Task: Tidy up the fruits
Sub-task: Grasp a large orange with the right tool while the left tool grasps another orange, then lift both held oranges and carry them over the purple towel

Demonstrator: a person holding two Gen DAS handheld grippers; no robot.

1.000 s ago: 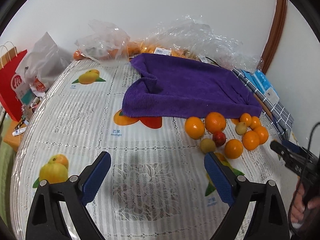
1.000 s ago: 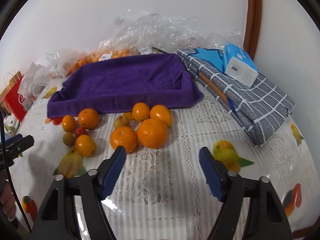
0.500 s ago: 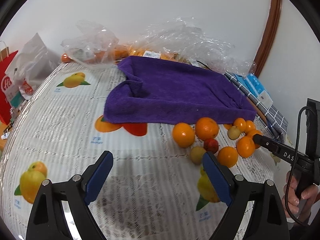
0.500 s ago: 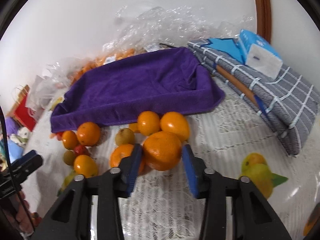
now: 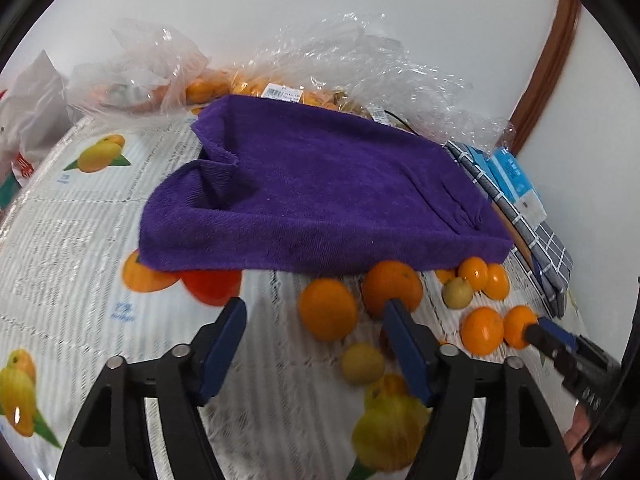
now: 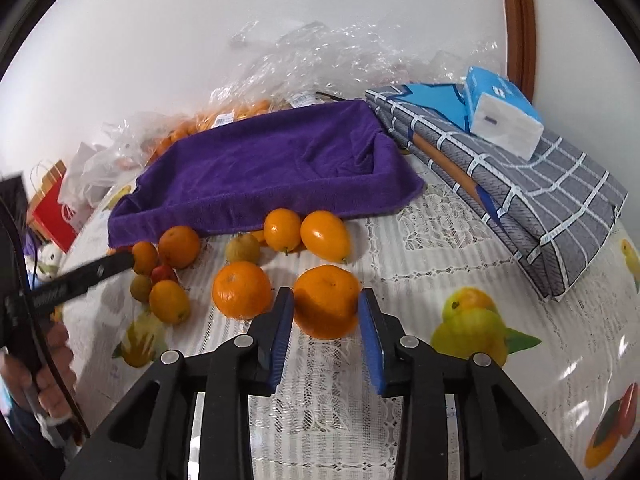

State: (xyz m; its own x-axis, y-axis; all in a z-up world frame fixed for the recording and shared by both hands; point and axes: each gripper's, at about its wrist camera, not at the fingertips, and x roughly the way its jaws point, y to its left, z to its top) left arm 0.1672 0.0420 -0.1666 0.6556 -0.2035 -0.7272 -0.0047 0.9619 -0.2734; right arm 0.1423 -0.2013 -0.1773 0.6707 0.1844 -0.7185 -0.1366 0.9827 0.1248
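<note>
Looking through the left wrist camera first: the left gripper (image 5: pixel 314 346) has its jaws about half apart and closing, with nothing pressed between the pads. One orange (image 5: pixel 328 309) sits just ahead of the gap, in front of the purple towel (image 5: pixel 320 196). The right finger hides part of a bigger orange (image 5: pixel 394 288) and nearly all of a small red fruit behind it. The bottom of this view is motion-blurred, so a yellowish-green fruit (image 5: pixel 363 363) is hard to make out. Bags of fruit (image 5: pixel 256 88) behind the towel carry white price labels, too small to read. At the right edge the right gripper's finger (image 5: pixel 554 338) touches another orange and hides part of it.

Right wrist camera: the right gripper (image 6: pixel 326 312) has narrow jaws closing on a large orange (image 6: pixel 326 300), both pads against its sides, in front of the towel on the lace tablecloth (image 6: pixel 440 248). Its dimpled stem end faces up. An egg-shaped orange fruit (image 6: pixel 325 235) by the towel's front edge lies with its long axis slanting down to the right. The left gripper's finger (image 6: pixel 80 276) has writing I can't read.
</note>
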